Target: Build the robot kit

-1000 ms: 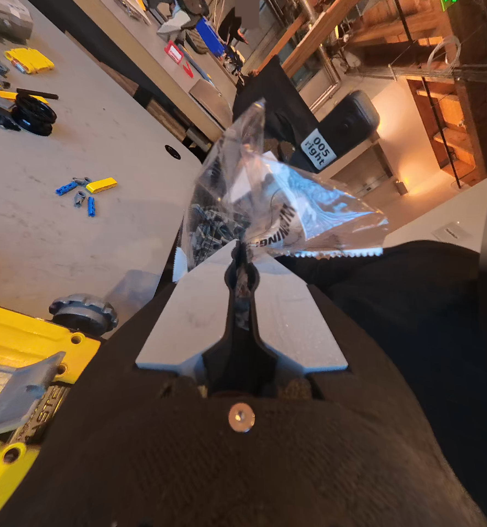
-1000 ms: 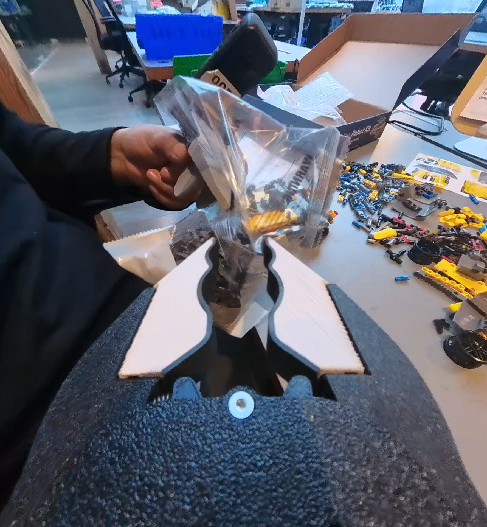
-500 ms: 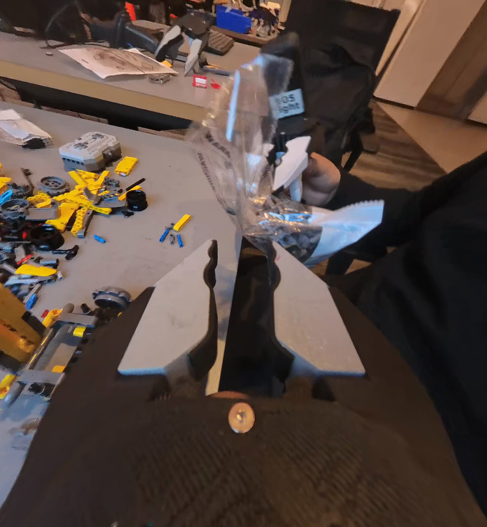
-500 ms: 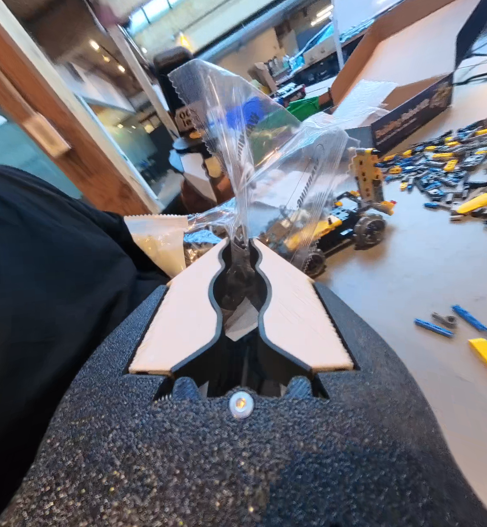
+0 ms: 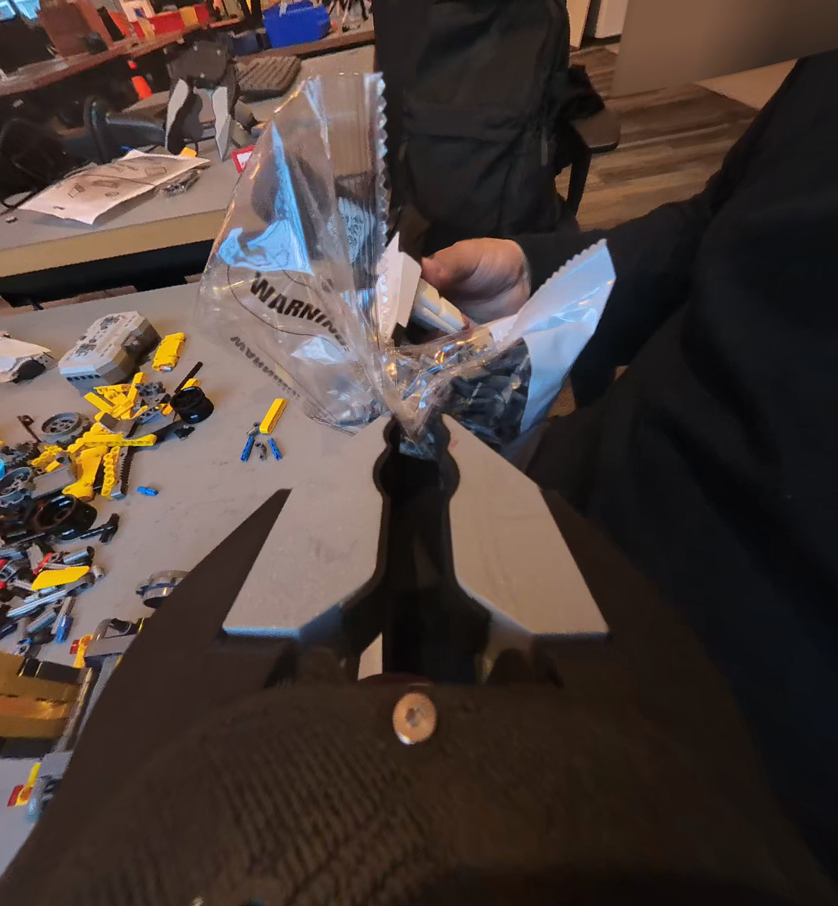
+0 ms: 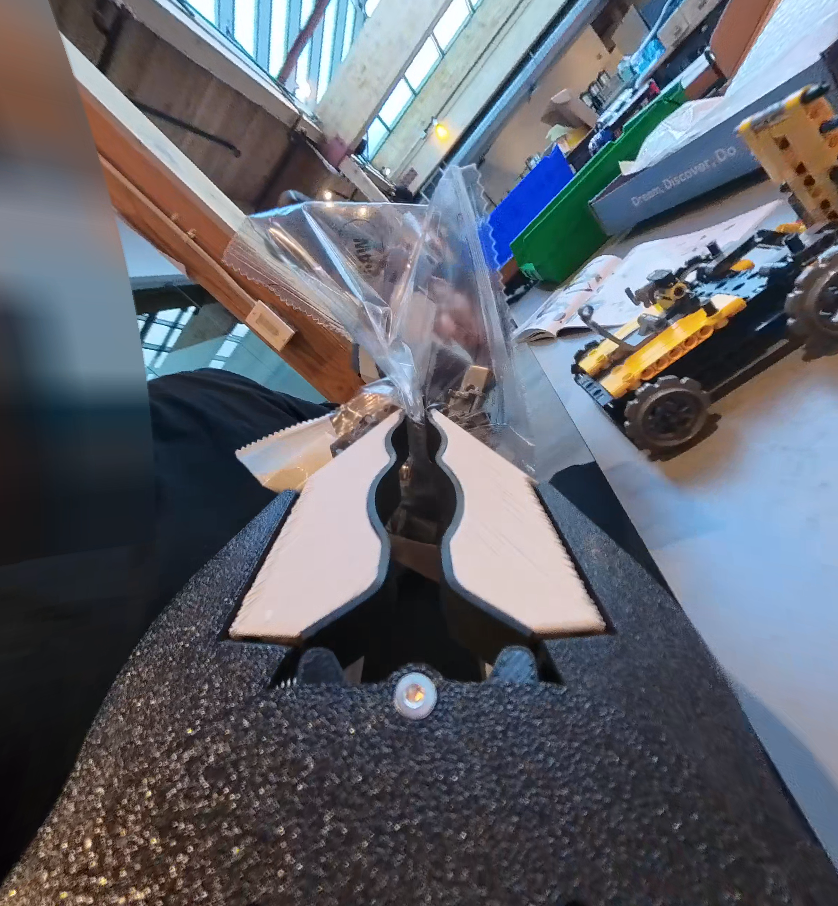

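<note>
Two grippers pinching same clear plastic bag (image 5: 309, 274).

Left wrist view: left gripper (image 5: 418, 431) clamping tight on gathered film at tips; bag fanning up and left, dark small parts bunching right at tips; right gripper (image 5: 414, 294) in hand (image 5: 475, 279) gripping bag just beyond. Loose bricks (image 5: 88, 441) lying left on table (image 5: 211, 490).

Right wrist view: right gripper (image 6: 416, 416) closing on twisted film, bag (image 6: 358, 274) rising straight ahead. Toy vehicle (image 6: 701, 343) sitting right, well apart.

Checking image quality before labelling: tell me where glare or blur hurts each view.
Left wrist view: sharp centre; the clear plastic bag throws white glare patches; the yellow block at lower left is smeared. Right wrist view: soft throughout, bright windows blow out, toy vehicle slightly blurred, bag glints.
</note>
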Demonstrator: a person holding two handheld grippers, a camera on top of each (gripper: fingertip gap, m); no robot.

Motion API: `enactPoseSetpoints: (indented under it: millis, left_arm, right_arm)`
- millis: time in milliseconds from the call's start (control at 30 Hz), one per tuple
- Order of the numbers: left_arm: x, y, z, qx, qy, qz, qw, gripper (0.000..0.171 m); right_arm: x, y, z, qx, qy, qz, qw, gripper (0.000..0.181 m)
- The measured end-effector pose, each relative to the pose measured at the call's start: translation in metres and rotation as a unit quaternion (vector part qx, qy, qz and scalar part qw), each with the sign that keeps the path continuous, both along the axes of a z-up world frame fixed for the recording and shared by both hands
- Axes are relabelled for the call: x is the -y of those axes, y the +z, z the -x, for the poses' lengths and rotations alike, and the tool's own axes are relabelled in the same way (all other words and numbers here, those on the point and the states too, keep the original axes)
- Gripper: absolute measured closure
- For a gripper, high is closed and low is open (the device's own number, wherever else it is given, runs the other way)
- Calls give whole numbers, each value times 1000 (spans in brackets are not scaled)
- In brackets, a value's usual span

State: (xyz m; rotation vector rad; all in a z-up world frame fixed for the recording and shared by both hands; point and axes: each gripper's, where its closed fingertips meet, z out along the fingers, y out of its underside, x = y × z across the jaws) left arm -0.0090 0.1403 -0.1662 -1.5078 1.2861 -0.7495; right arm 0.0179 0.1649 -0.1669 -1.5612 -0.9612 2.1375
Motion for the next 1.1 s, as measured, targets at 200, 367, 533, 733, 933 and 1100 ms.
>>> enactPoseSetpoints:
  millis: [200,367,533,733,933,1100]
  left_arm:
    - [-10,-9,1,-8,29,19,999,171]
    - [-14,-15,1,-20,38,47,998,171]
    - [-13,-18,-2,-16,38,68,997,171]
    - [-5,-21,-8,-42,24,47,998,171]
    - [-11,-22,-5,-43,43,48,997,171]
    - [-7,-27,-14,-63,41,43,996,171]
  right_arm:
    - [-2,-6,-6,62,-36,-123,990,166]
    - [-17,17,-17,77,-141,-285,945,142]
    - [4,26,-15,87,-135,-379,911,142]
    - [-9,14,0,100,-176,-365,909,150]
    - [-10,24,-7,85,-167,-338,922,115]
    - [-15,12,1,120,-184,-375,900,131]
